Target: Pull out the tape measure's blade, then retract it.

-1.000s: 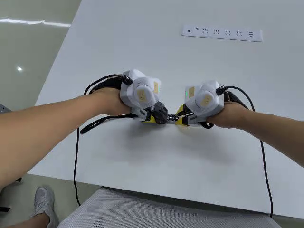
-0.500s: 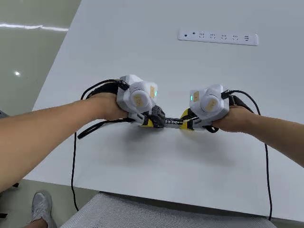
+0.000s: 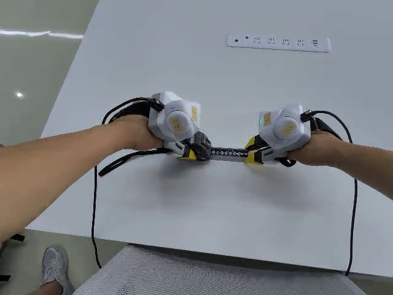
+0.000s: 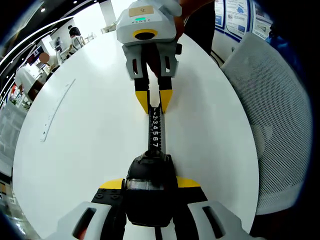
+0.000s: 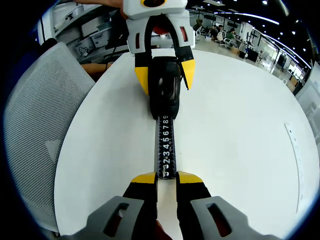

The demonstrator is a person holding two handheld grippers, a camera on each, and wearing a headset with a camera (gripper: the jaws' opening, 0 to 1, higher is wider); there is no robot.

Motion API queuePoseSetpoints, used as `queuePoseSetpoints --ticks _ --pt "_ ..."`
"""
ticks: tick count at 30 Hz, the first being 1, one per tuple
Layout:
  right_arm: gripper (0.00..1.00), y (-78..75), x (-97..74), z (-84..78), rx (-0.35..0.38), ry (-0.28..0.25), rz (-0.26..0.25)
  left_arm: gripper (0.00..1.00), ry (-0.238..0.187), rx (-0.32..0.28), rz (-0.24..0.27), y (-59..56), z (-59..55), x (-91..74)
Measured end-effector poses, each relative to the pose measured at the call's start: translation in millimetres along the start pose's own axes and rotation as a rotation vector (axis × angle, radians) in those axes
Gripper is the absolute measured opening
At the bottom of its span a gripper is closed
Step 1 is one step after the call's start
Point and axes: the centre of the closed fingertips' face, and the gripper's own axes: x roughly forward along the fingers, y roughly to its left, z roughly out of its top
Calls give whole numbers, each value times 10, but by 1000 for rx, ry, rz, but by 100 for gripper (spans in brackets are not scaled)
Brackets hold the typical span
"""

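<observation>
On the white table (image 3: 184, 61), near its 6 o'clock edge in the head view, the two grippers face each other tip to tip.

1. Left gripper (image 3: 195, 151), at 9 o'clock: jaws spread to the width of the black tape-measure case (image 4: 150, 187) and clamped on it, one yellow tip on each flank. The case mouth points at the other gripper.
2. Right gripper (image 5: 166, 178), at 3 o'clock: jaws almost together, pinching the free end of the blade (image 5: 165, 142).
3. Blade: drawn out straight between case and right gripper, numerals 1 to 9 readable in the right gripper view. It runs low over the table; contact with the surface cannot be determined.

A power strip (image 3: 278, 42) lies at 12 o'clock, well apart from both grippers.
</observation>
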Motion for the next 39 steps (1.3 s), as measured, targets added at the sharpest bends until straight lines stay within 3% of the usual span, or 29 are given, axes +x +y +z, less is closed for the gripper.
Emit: queuePoseSetpoints --ticks 39 --pt "9 25 -378 -560 38 51 -20 32 2 4 -19 -8 9 -1"
